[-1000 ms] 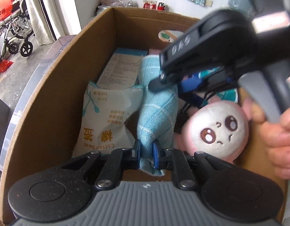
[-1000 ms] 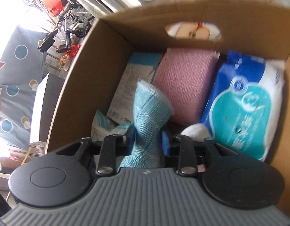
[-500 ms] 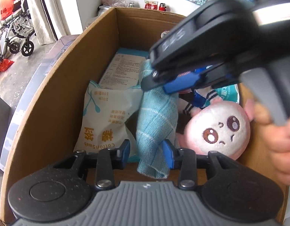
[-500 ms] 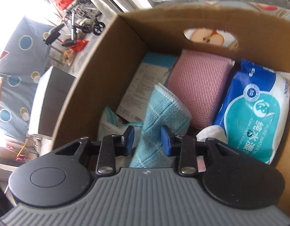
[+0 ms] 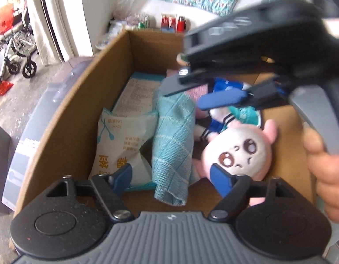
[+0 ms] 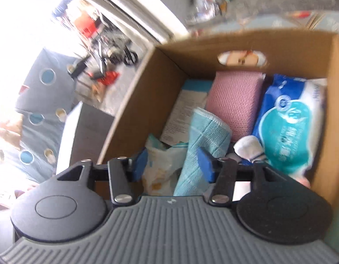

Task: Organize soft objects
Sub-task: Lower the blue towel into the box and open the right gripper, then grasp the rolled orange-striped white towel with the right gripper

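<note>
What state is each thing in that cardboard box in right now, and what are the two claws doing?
Teal cloth: let go, lying draped in the box.
Plush doll: lying face-up beside the cloth.
Cotton swab bag: crumpled, against the left wall.
Pink cloth: folded, standing at the back.
Wipes pack: sealed, leaning at the right.
Cardboard box: open-topped.
Left claw: opening, gripping nothing.
Right claw: opening, gripping nothing.

Towel (image 5: 174, 140) in box (image 5: 66, 118), between bag (image 5: 123, 140) and plush (image 5: 237, 151).
</note>
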Demonstrator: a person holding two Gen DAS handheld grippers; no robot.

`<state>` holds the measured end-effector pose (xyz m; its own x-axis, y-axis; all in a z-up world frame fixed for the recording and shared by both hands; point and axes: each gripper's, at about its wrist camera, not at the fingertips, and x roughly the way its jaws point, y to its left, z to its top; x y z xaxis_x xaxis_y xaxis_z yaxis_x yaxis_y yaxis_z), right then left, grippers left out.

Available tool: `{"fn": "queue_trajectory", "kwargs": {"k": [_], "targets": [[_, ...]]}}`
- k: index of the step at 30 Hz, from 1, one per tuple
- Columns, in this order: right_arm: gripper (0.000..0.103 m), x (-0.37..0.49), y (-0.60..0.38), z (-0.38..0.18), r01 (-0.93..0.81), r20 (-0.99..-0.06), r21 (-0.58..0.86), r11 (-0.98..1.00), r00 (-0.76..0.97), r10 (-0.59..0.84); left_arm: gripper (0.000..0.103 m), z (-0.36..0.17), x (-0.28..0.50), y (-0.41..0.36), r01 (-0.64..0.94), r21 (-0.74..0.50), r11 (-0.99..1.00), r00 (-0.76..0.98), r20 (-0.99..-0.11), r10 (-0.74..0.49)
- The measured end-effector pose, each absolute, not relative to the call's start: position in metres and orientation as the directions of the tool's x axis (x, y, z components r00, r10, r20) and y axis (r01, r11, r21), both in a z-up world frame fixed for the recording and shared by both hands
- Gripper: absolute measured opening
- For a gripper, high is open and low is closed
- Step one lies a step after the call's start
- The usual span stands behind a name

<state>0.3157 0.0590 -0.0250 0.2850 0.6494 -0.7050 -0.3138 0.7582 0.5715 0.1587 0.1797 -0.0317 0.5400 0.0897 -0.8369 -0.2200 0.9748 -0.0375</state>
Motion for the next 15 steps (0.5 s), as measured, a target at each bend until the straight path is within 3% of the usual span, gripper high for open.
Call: {"fn": "queue_trajectory", "kwargs": {"k": [3,5,11,15], "targets": [[0.064,0.280,0.034,0.000,-0.346,-0.651,0.570,0.745,0.364,0.666,0.083,-0.018,0.144,0.170,-0.212,-0.011,0.977,0.574,-0.811,0.115],[0.077,0.254,0.013,0.018,-0.373,-0.613,0.538,0.756,0.443,0.655,0.085,-0.008,0.134,0.163,-0.203,-0.002,0.979,0.605,-0.787,0.124],[0.082,0.168,-0.059,0.058,-0.377,-0.512,0.408,0.831,0.659,0.551,0.093,0.021,0.097,0.127,-0.153,-0.013,0.988,0.710,-0.697,0.101],[0.084,0.111,-0.117,0.064,-0.317,-0.484,0.344,0.884,0.747,0.456,0.093,0.029,0.074,0.094,-0.086,-0.029,0.996,0.749,-0.661,0.045]]}}
